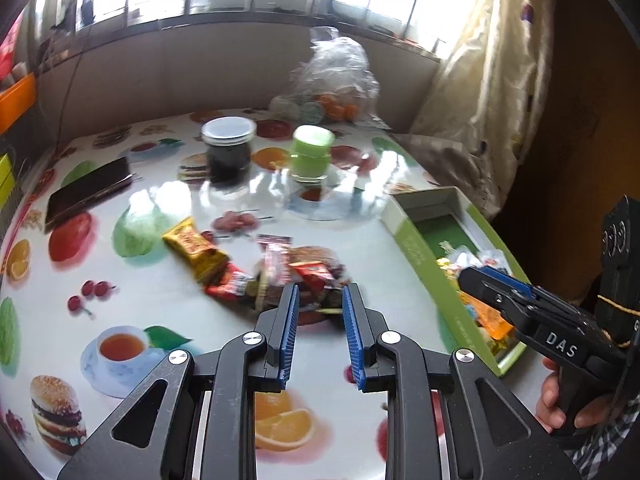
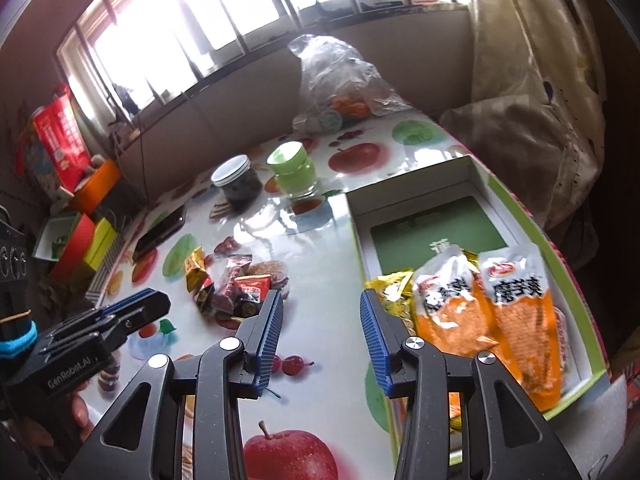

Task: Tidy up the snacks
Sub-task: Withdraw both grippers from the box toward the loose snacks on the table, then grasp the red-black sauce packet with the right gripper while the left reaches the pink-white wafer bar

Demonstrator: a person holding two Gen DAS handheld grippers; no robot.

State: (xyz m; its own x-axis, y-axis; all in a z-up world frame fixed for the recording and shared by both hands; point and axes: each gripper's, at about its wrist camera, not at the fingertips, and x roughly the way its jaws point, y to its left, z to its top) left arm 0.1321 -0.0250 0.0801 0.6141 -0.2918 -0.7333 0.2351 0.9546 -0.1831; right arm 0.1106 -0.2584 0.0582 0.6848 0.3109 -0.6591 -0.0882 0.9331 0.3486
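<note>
A loose pile of small wrapped snacks (image 1: 296,272) lies mid-table, with a yellow packet (image 1: 194,248) at its left end. My left gripper (image 1: 320,294) hovers just short of the pile, open, with only tablecloth between its blue pads. To the right stands a green-rimmed open box (image 2: 356,240) holding two orange packets (image 2: 516,320) and a yellow one (image 2: 394,292). My right gripper (image 2: 320,300) is open and empty, above the table beside the box's left wall. In the left wrist view the right gripper (image 1: 470,278) reaches over the box (image 1: 420,248).
A dark jar (image 1: 229,148) and a green-lidded jar (image 1: 311,152) stand behind the pile. A phone (image 1: 88,192) lies at the left. A plastic bag with oranges (image 1: 332,80) sits at the far edge. Coloured boxes (image 2: 80,240) crowd the left side, and a curtain (image 2: 540,100) hangs on the right.
</note>
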